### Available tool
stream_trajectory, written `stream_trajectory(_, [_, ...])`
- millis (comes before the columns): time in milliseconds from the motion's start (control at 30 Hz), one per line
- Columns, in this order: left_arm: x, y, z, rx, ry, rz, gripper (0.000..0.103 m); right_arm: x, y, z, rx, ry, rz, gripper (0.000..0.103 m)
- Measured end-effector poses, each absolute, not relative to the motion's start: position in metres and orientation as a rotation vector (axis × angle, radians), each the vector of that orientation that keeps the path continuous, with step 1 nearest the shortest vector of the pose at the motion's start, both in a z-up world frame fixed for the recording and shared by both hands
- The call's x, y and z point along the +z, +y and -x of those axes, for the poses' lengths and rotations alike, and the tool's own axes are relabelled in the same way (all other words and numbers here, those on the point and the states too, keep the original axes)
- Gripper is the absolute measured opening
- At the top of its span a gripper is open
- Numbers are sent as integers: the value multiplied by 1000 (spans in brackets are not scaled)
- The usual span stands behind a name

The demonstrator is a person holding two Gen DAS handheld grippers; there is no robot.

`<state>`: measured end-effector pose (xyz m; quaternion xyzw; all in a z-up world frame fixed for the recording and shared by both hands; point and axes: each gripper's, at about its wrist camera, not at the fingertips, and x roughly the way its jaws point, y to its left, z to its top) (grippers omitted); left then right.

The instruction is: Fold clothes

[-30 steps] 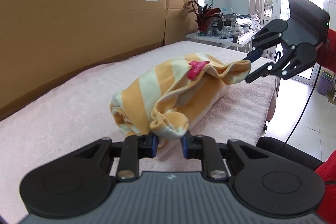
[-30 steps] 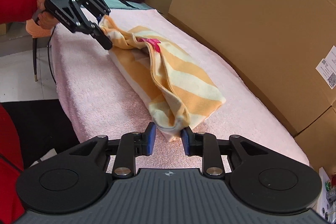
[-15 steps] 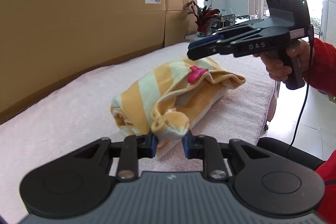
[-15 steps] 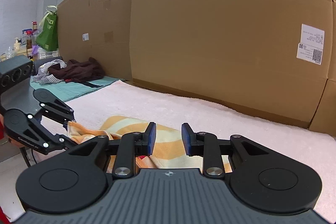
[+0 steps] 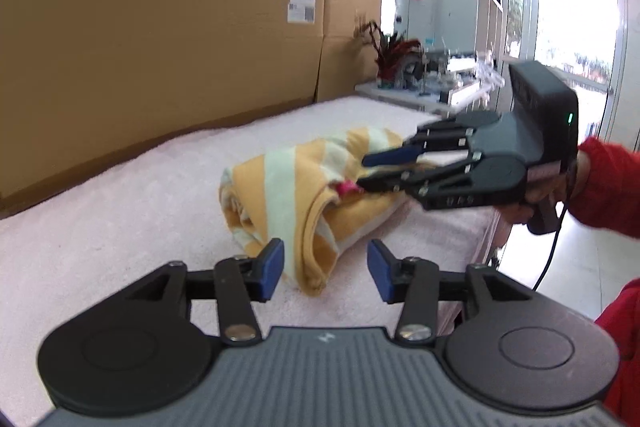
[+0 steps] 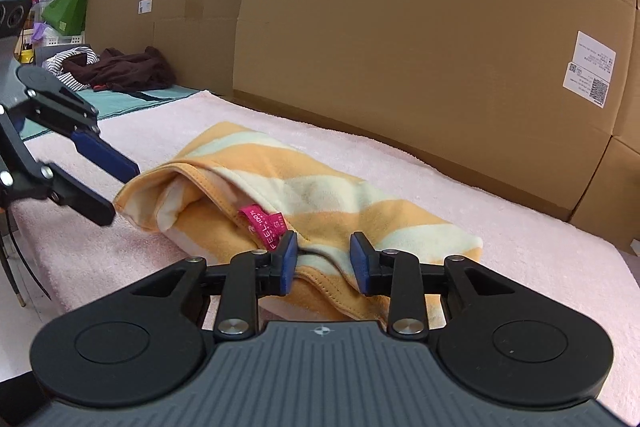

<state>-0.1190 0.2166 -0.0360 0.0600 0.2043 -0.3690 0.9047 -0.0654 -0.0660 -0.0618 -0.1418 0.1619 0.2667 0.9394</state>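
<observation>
Mid-fold: left gripper [image 5: 324, 269] opening off striped garment [image 6: 320, 195]; right gripper [image 6: 323, 257], also opening, holds nothing, must regrip.

The pink tag [image 6: 262, 227] on the striped garment [image 6: 320, 195] reads "FEEL". The white stickers on the cardboard are too small to read.
</observation>
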Motion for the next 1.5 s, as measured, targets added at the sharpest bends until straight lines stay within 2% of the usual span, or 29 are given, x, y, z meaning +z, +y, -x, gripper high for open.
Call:
stream_trajectory(167, [-12,209,103,-782,321,26,57,-67,-75,65,579,295,295,33])
stream_trajectory(500, [-67,180,53,-696,499,228,41,-69,-96,67,612,271,226,33])
stream_trajectory(800, [-78,181,67,-680,479,208,48,-61,-112,70,639,274,190,33])
stream_trajectory(967, [-77,176,74,-704,455,161,63,-37,-135,73,597,277,21,22])
stream_trajectory(1033, [-76,173,76,-709,448,143,68,-37,-123,70,589,283,33,22])
stream_trajectory(1200, [-72,167,85,-698,438,79,67,-49,-110,75,584,277,154,22])
stream_trajectory(1367, [-67,170,87,-682,446,18,67,-61,-91,78,577,238,328,27])
stream_trajectory(1500, [-60,176,91,-668,444,4,67,-60,-97,76,531,236,322,28])
